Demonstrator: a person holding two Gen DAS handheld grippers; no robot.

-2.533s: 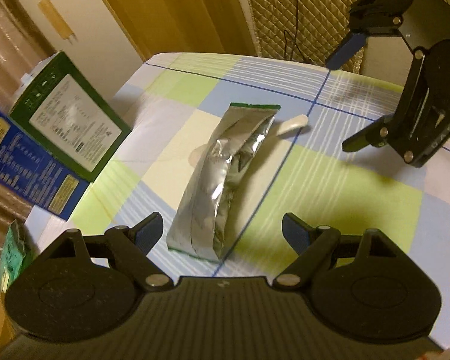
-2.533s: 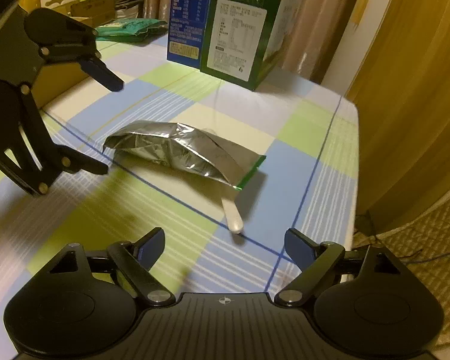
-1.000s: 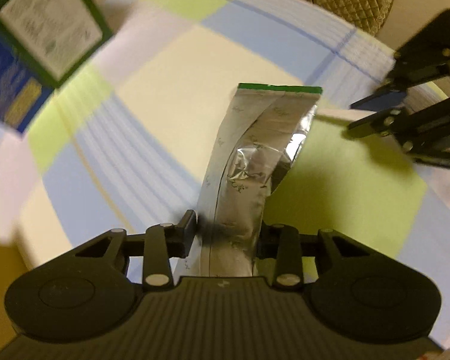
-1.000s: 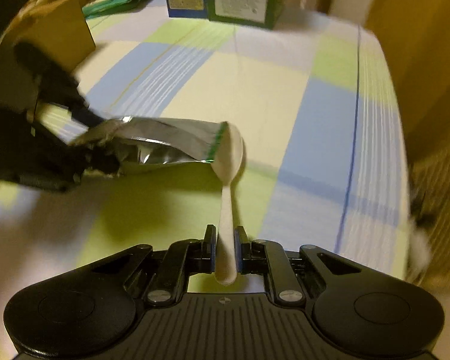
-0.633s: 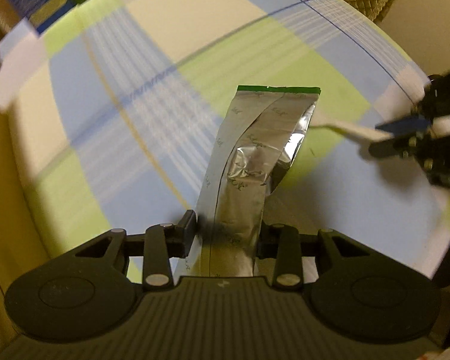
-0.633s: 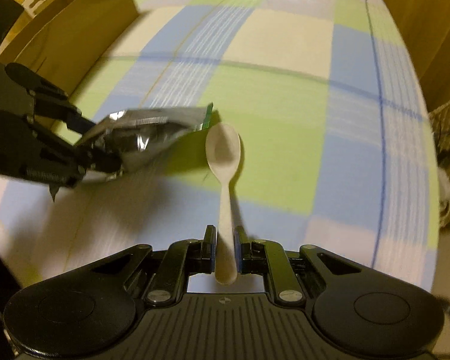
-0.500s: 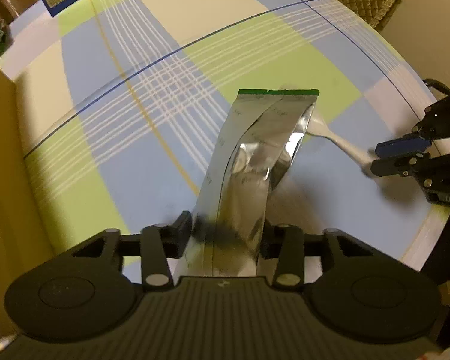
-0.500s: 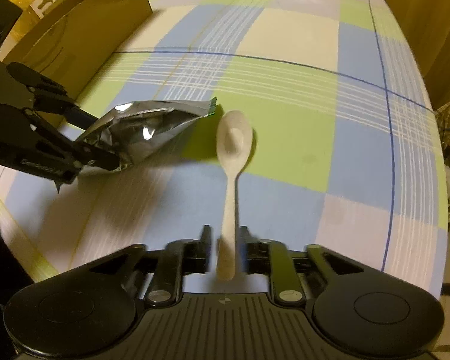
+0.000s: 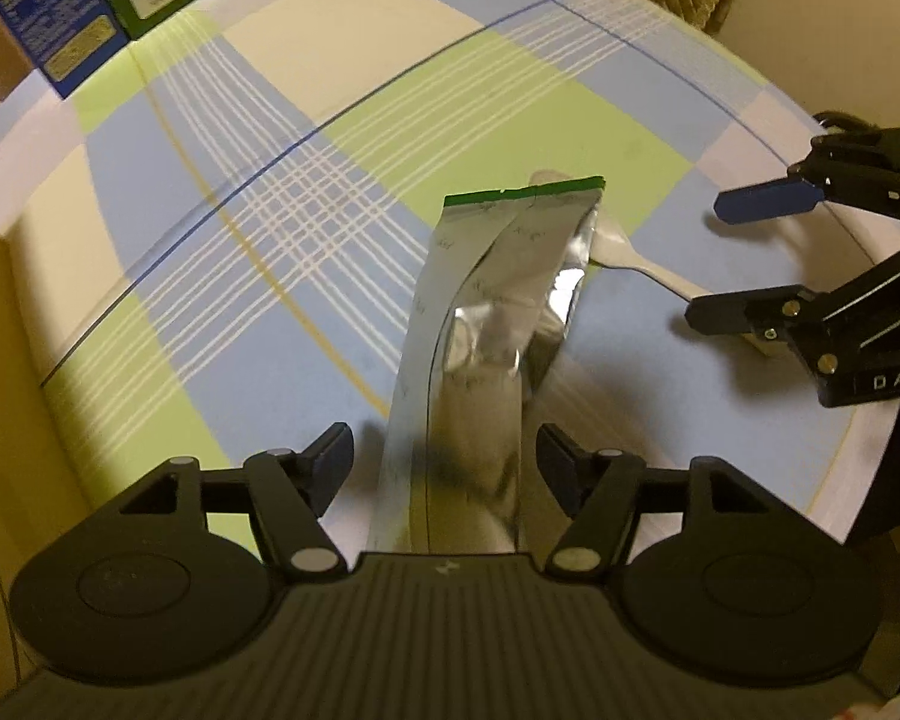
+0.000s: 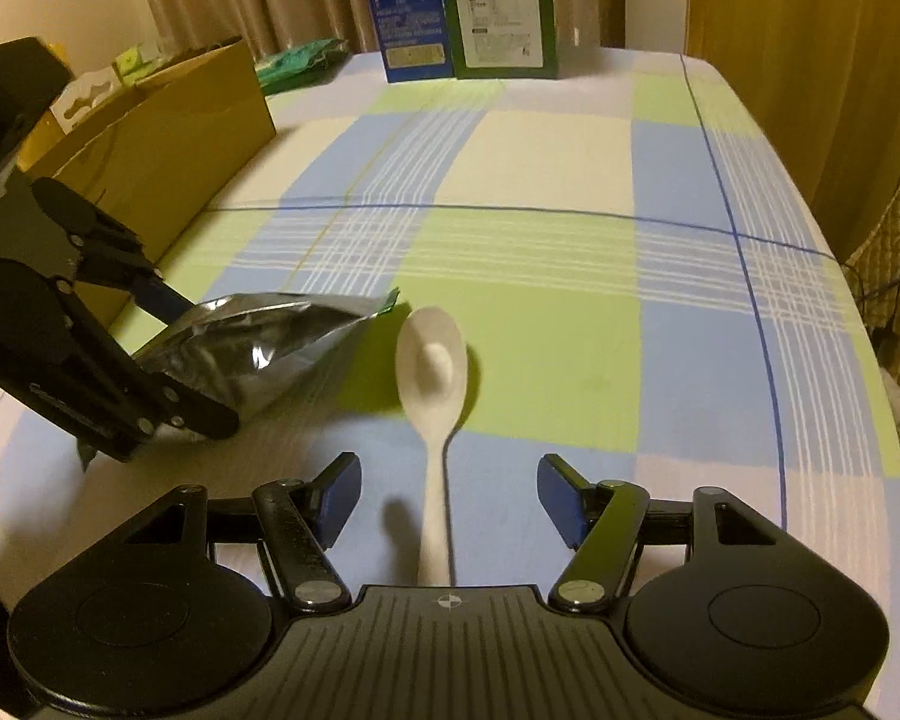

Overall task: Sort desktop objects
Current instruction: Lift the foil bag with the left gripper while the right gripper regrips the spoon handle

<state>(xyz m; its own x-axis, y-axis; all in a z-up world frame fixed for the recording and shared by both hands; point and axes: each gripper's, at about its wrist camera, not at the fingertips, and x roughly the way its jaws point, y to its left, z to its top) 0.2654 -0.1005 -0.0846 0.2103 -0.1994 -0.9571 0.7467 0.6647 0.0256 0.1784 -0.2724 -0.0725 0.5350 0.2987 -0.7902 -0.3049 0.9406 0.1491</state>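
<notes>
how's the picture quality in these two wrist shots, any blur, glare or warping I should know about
Left wrist view: warm dim light, strong fisheye bending of the checked tablecloth; glare patches on the foil pouch, whose lower end is smeared. Right wrist view: same yellowish cast, the white spoon slightly soft, bright glints on the pouch, soft shadows under both, far boxes readable only as colour blocks.

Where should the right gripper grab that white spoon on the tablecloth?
Take the spoon by its thin straight handle, coming down from above with a pad on each long side. Its handle already lies between the opening jaws of the right gripper, untouched, pointing back toward it; the bowl is wide and rounded, likely harder to pinch.
</notes>
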